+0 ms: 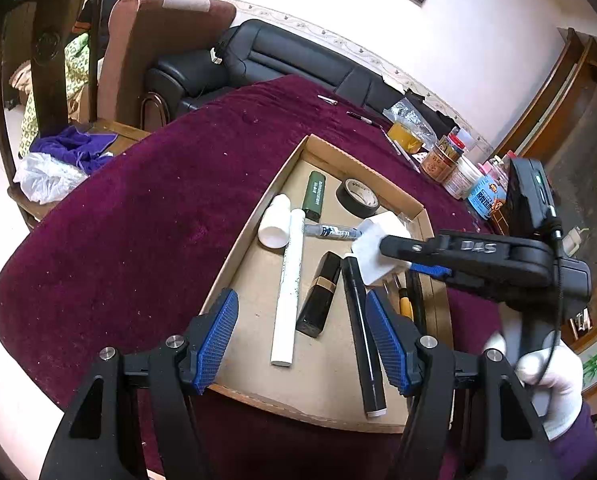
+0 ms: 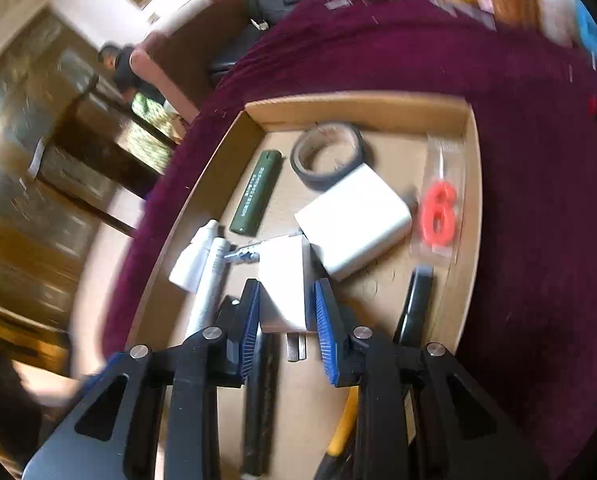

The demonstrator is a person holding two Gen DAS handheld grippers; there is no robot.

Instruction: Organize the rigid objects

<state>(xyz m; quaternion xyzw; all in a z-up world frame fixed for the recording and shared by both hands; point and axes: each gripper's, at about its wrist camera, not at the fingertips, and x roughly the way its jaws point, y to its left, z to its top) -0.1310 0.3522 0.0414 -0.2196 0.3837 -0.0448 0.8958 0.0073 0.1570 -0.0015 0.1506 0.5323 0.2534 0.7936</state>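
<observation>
Charger plug: a small white charger plug sits between the blue pads of the right gripper, over the middle of the cardboard tray.
Plug direction: in the right wrist view its two metal prongs point back toward the camera and its blunt end points away, into the tray; its long axis runs along the fingers.
Right gripper jaws: narrowly apart, pads beside the plug's two flanks; the left pad looks to touch it, a thin gap shows at the right one, so I cannot tell whether it is still gripped.
Left gripper jaws: the left gripper stands wide apart above the tray's near end, with nothing between the pads.
Tray contents: white tube, white bottle, green lighter, roll of black tape, black marker, black-and-gold lipstick, a larger white adapter, a red "6" candle in a clear packet.
Surface: a round table under a dark magenta velvet cloth; the tray lies on it.
Room: a black leather sofa behind the table, a wooden chair at left, jars and tins on the table's far right edge, a framed picture on a pale wall.
Hand: a white-gloved hand holds the right gripper's handle.
</observation>
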